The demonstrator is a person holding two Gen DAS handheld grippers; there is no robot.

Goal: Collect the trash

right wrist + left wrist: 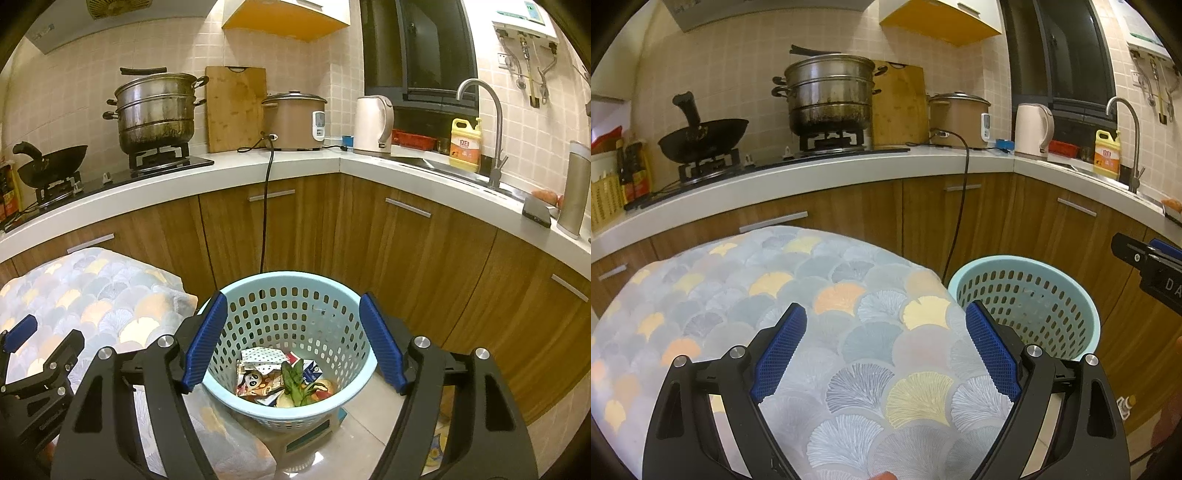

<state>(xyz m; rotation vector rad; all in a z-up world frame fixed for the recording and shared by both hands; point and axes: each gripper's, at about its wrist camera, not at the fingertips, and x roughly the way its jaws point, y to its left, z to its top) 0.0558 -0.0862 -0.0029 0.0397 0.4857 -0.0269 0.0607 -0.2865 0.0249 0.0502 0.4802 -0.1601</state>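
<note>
A light blue perforated basket [291,295] stands on a small stool to the right of a table covered with a fan-pattern cloth [798,302]. The basket also shows in the left wrist view [1027,295]. Inside it lie snack wrappers [258,380], a green leaf [295,384] and fruit scraps [321,393]. My right gripper [293,343] is open and empty, held just above the basket's near rim. My left gripper [886,350] is open and empty above the cloth. A small orange scrap [884,476] shows at the bottom edge on the cloth.
A white L-shaped counter [332,162] over wooden cabinets curves behind. On it stand a wok [701,138], a steel steamer pot [829,94], a cutting board, a rice cooker [295,120] with its cord hanging down, a kettle [373,123], detergent and a sink tap [491,122].
</note>
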